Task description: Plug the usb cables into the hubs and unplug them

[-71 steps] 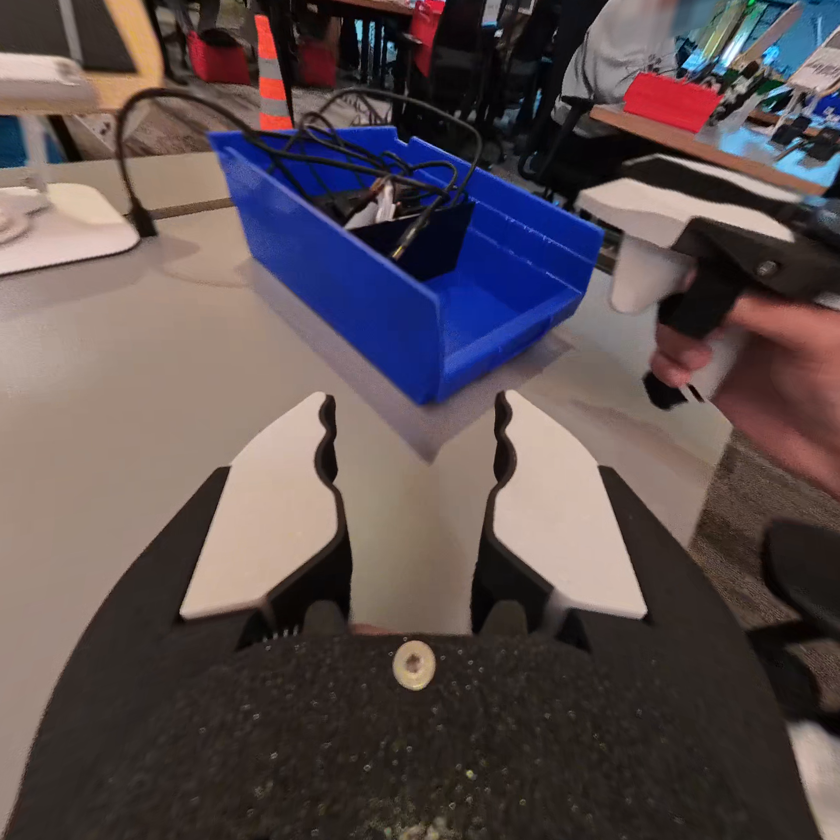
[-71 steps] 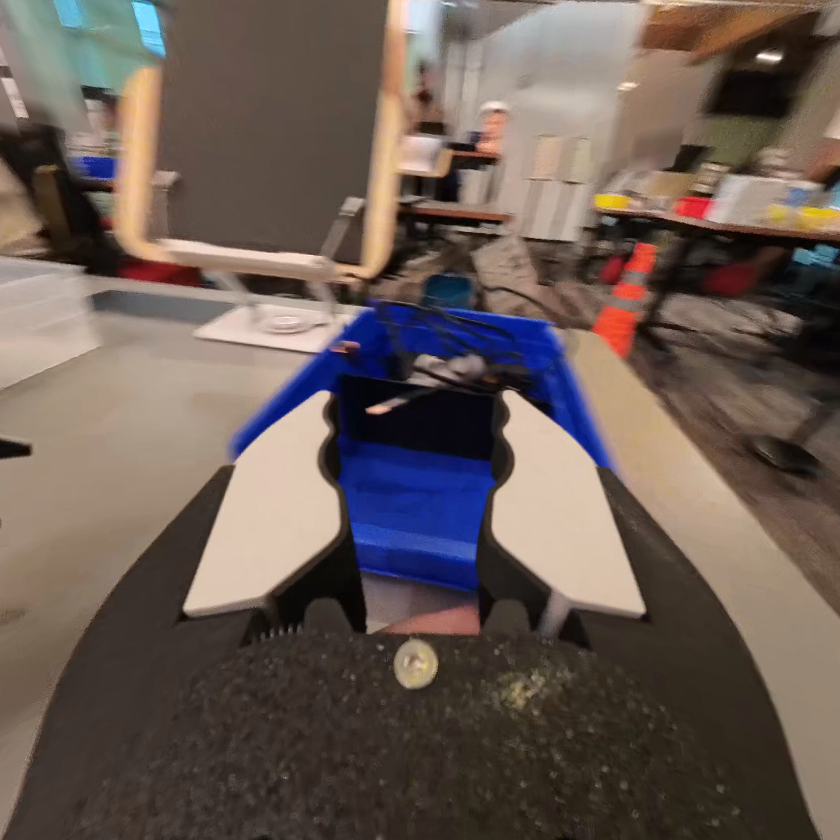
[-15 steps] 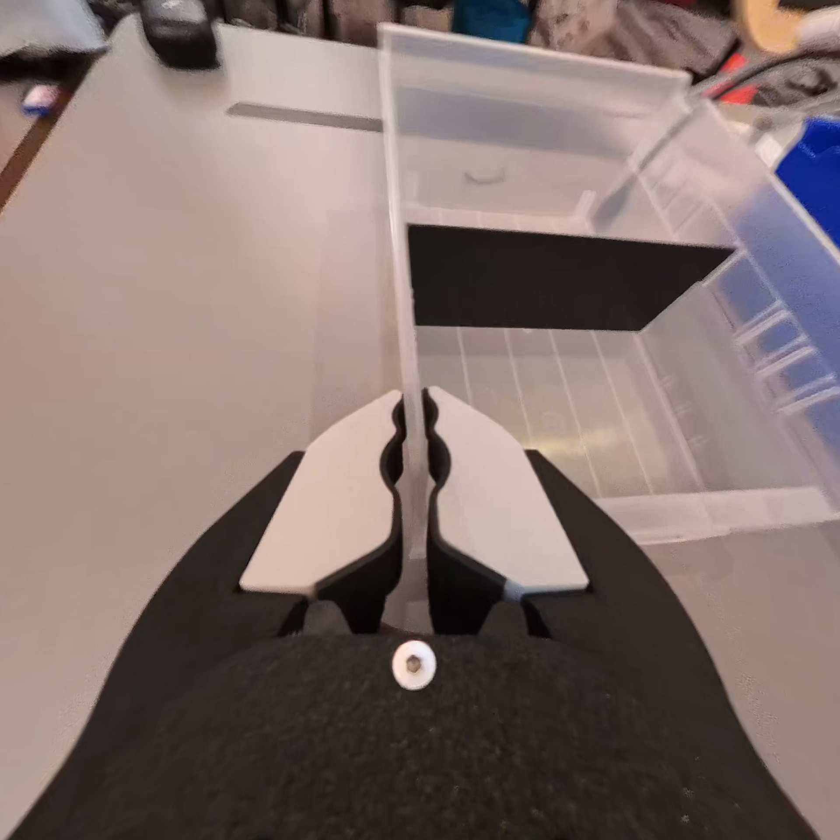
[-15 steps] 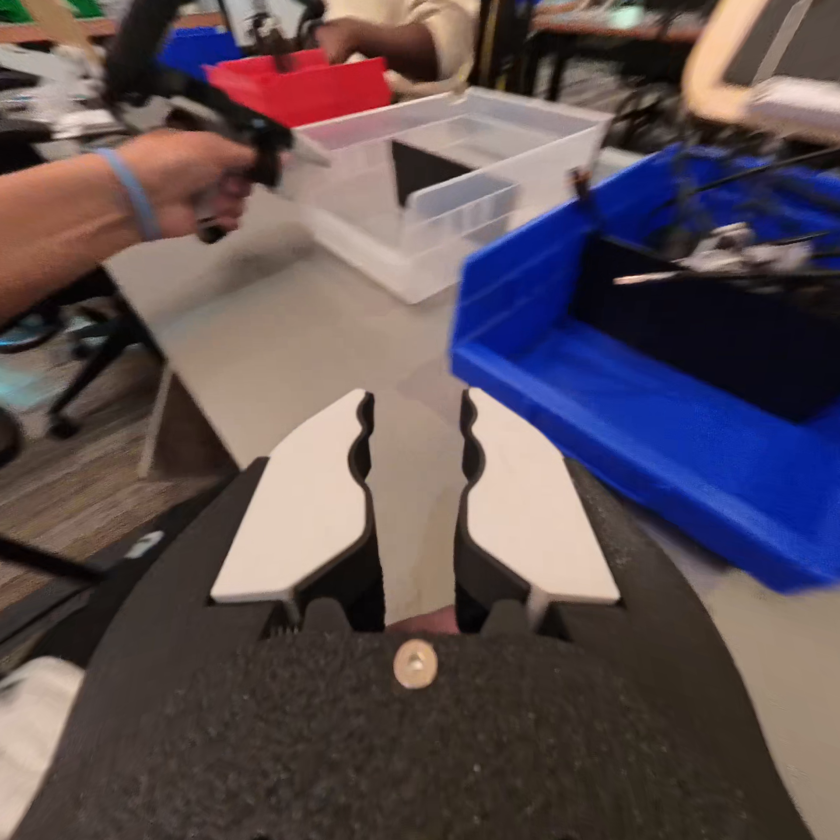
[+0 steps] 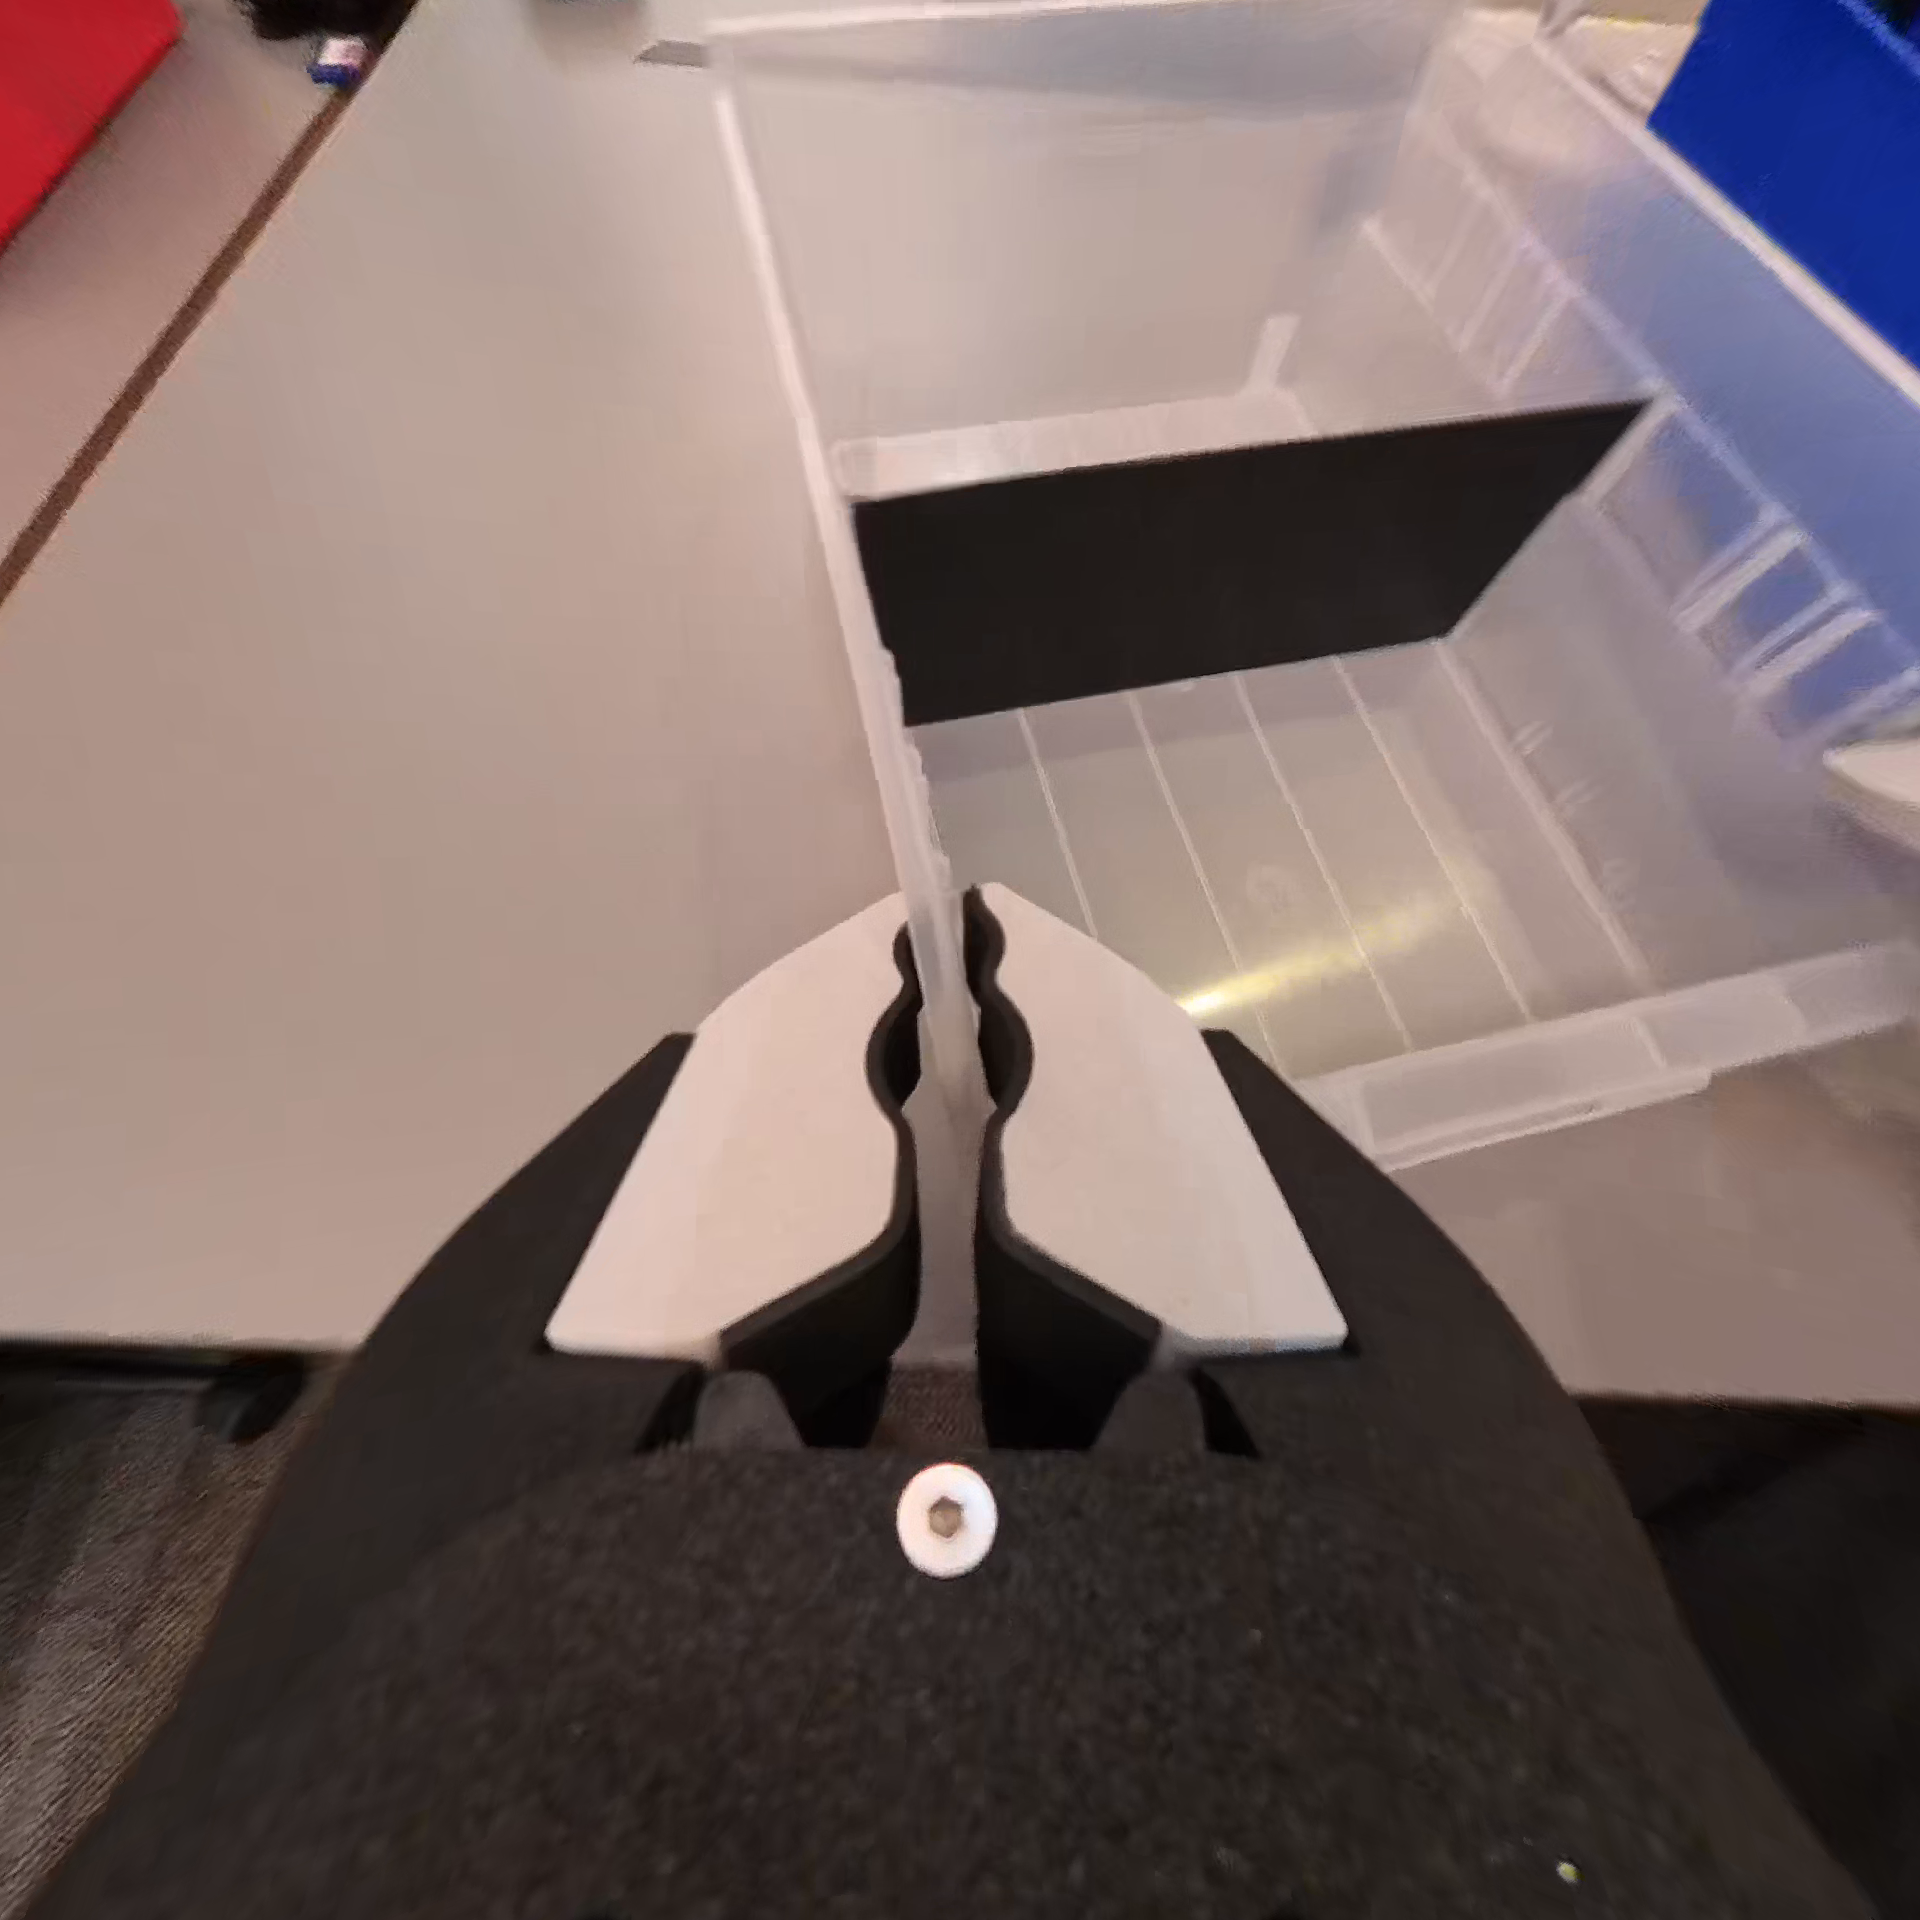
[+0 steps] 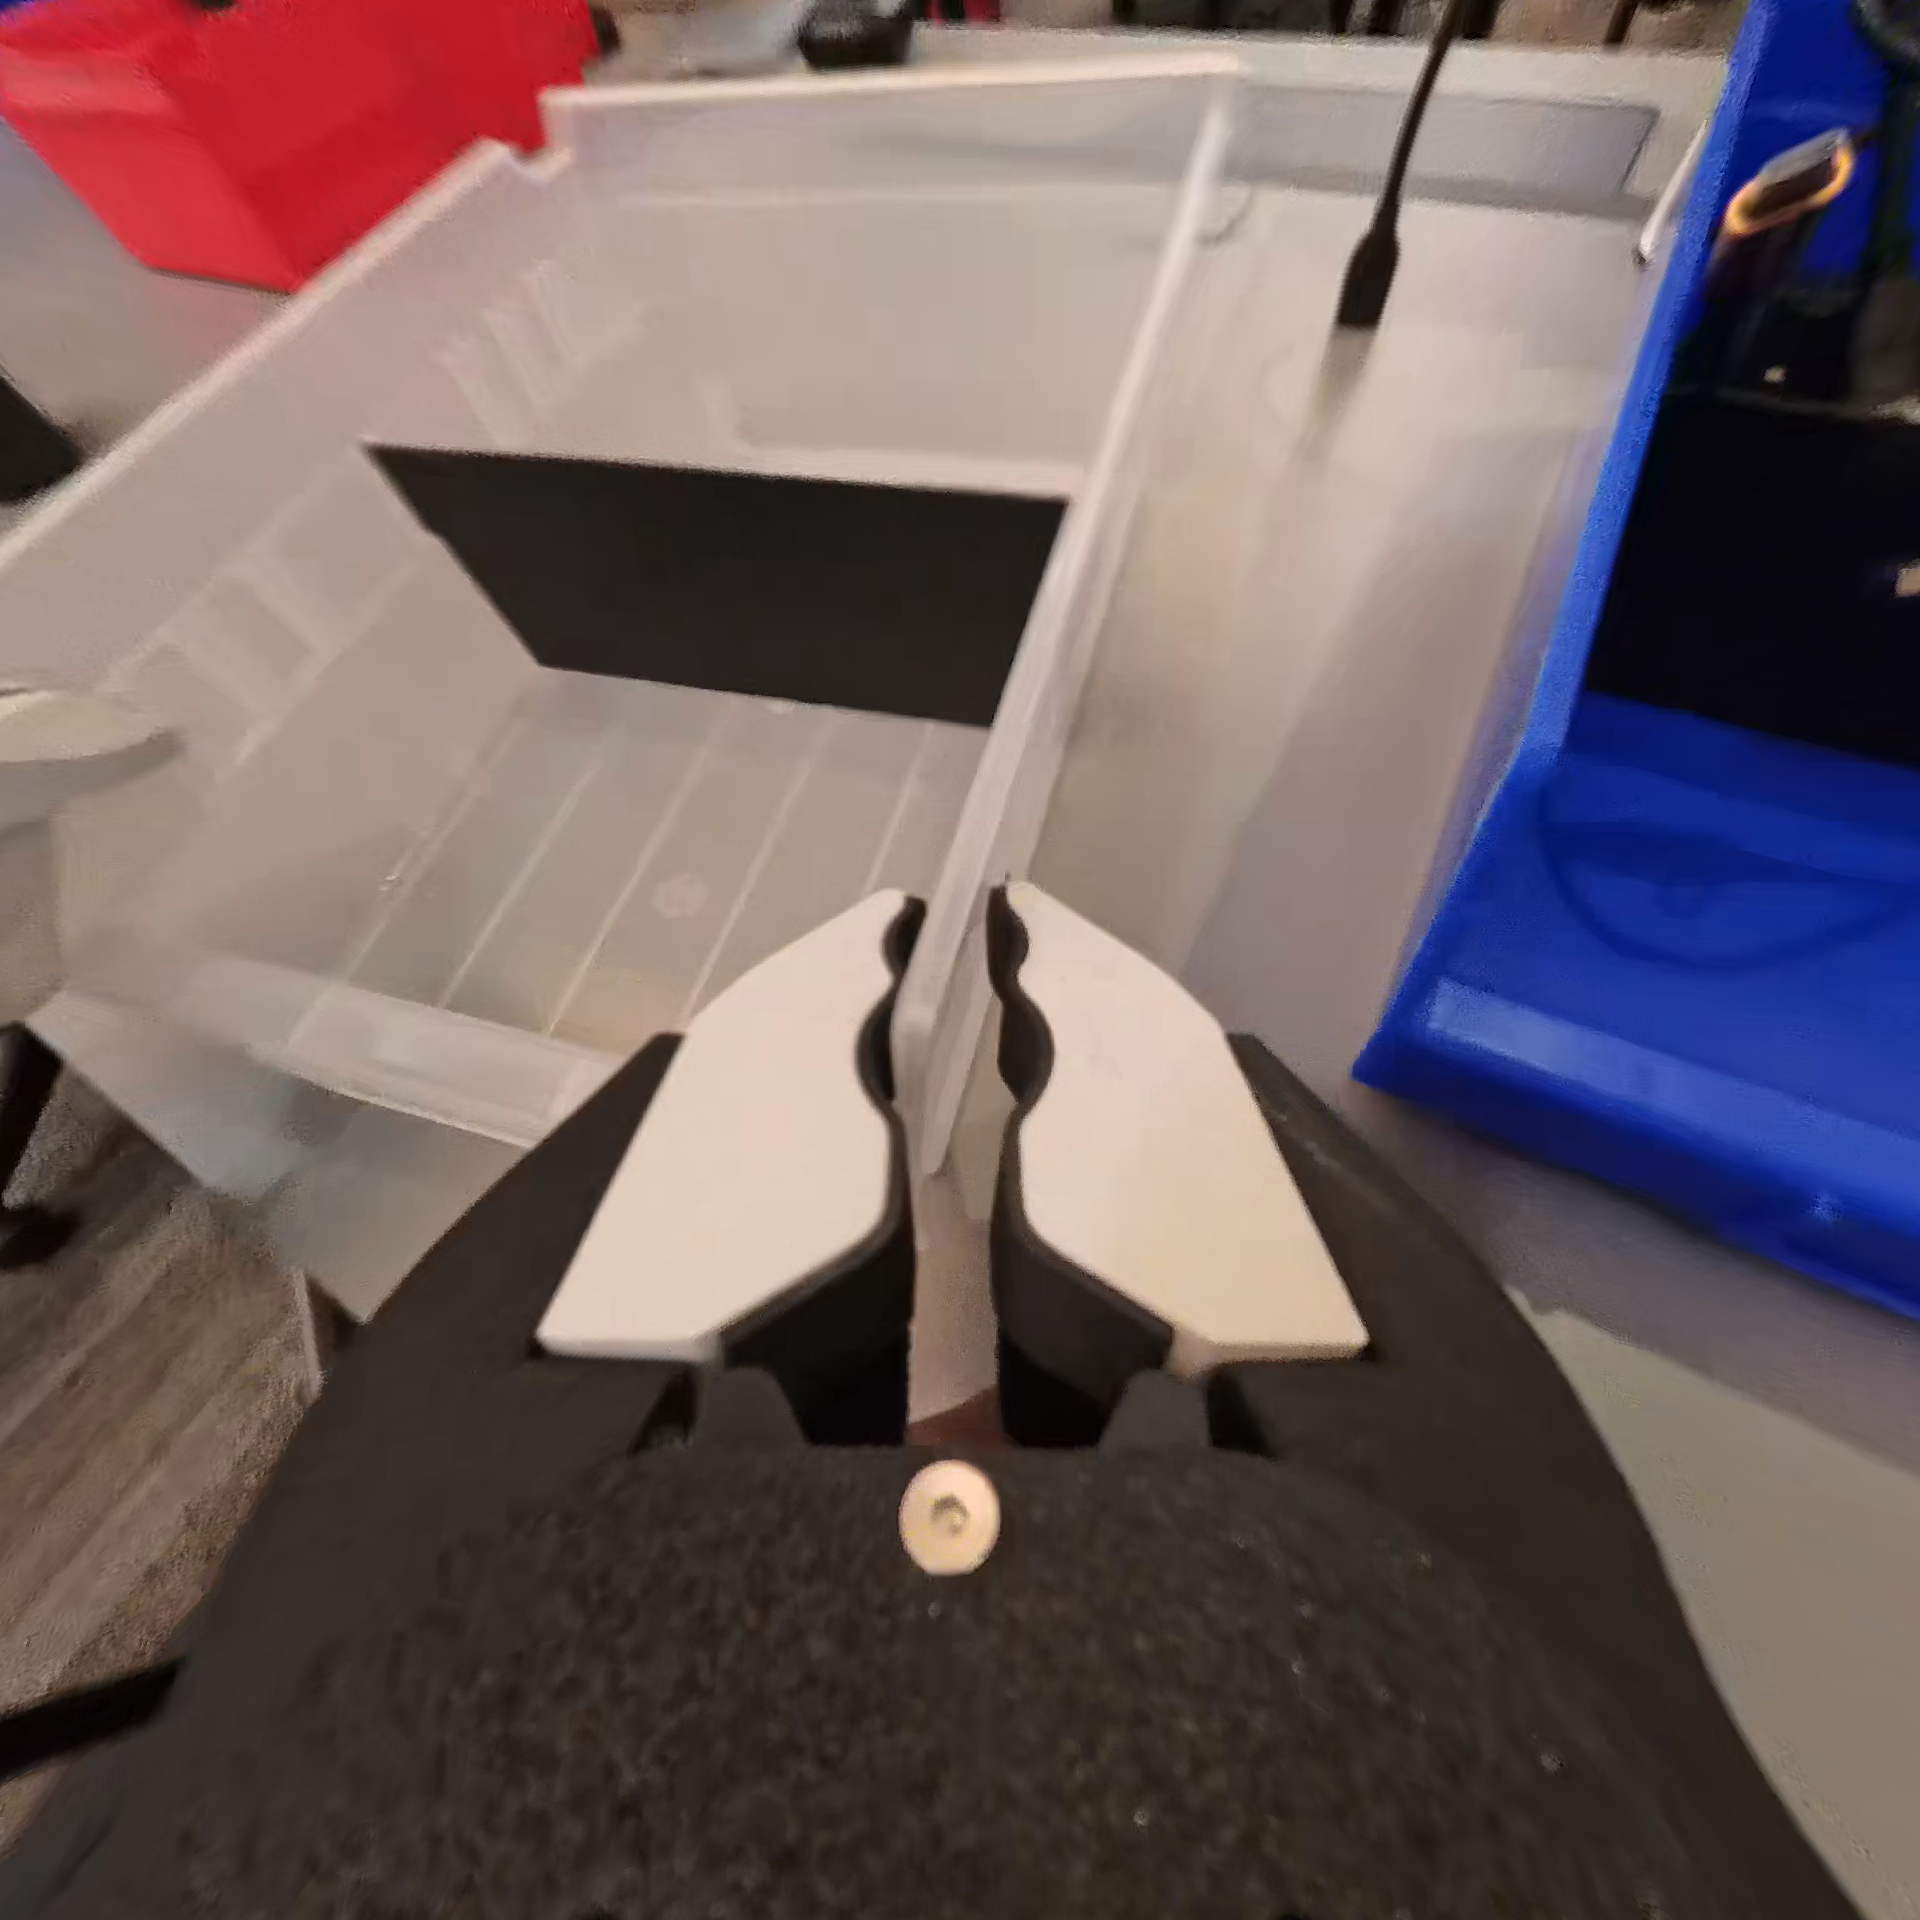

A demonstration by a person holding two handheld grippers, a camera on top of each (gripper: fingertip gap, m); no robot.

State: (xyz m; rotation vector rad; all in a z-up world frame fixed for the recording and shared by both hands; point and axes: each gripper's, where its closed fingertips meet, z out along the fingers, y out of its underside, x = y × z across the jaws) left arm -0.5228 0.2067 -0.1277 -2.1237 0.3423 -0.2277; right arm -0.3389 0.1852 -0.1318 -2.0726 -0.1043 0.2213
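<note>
A clear plastic bin (image 5: 1299,883) with a black divider (image 5: 1195,561) stands on the grey table. My left gripper (image 5: 940,904) is shut on the bin's left wall. My right gripper (image 6: 956,899) is closed around the right wall of the same bin (image 6: 582,831), near its front corner. The black divider (image 6: 727,582) also shows in the right wrist view. A blue bin (image 6: 1683,935) stands just right of the clear one, with dark cables and a plug (image 6: 1787,197) at its back. The blue bin's corner (image 5: 1808,156) shows in the left wrist view.
A black cable end (image 6: 1371,260) lies on the table behind the clear bin. A red bin (image 6: 260,135) stands at the far left. The table's front edge (image 5: 208,1340) runs right under my left gripper. The other gripper's white tip (image 6: 62,748) shows at the left edge.
My right gripper has swung from the open table in front of the blue bin onto the clear bin's right wall and closed. My left gripper keeps its hold and now sits over the table's edge.
</note>
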